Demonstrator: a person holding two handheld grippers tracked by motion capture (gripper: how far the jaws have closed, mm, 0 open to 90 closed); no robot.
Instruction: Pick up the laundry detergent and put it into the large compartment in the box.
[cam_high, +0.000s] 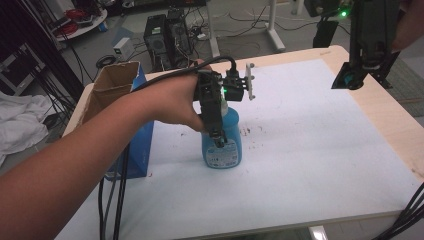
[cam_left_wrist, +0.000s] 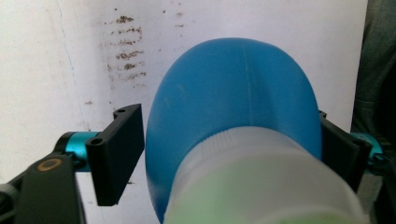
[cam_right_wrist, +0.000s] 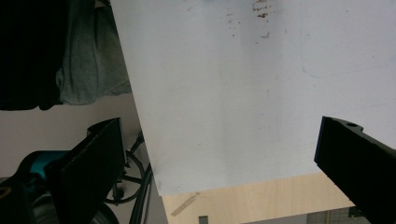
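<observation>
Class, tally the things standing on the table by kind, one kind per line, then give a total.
Blue bottle: 1
Open cardboard box: 1
Total: 2

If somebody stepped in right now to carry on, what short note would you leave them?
Left gripper: down over the blue bottle, one jaw on each side; both look to be touching it.
Right gripper: open, holding nothing, raised over the table's far right.
The bottle stands upright on the white mat, beside the open blue box.
Done: bottle reached.
Left: confirm the grip, then lift it.
</observation>
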